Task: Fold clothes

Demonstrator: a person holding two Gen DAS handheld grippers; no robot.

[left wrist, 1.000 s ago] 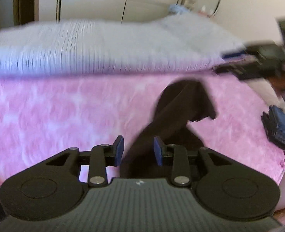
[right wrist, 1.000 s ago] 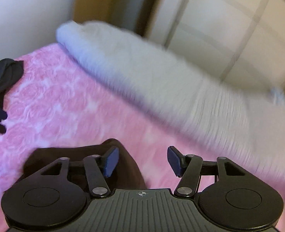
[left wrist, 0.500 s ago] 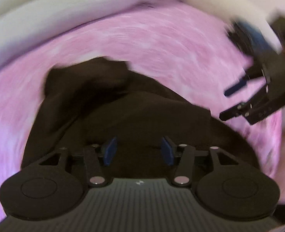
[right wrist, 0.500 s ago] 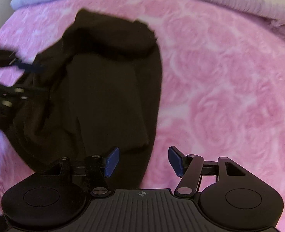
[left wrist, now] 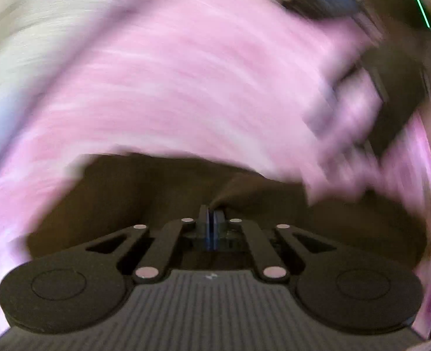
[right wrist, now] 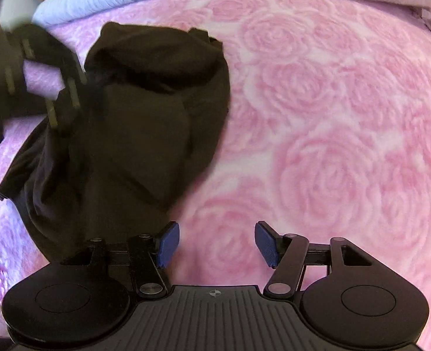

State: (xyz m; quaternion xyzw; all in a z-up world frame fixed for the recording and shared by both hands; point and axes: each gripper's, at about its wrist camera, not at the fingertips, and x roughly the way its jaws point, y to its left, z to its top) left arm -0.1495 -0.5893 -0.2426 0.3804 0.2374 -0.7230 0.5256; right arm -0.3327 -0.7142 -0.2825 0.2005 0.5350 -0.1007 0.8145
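Plush rose-embossed pink blanket (right wrist: 332, 117) bears a rumpled dark-brown garment (right wrist: 145, 122), left tool (left wrist: 211, 222) pinching it, right tool (right wrist: 216, 244) agape

Heavy motion blur left; right sharper.

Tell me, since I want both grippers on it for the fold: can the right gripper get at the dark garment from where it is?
Probably yes. The right gripper is open, and the dark garment lies just beside its left finger on the pink blanket, with nothing between. The left gripper already pinches it farther over.
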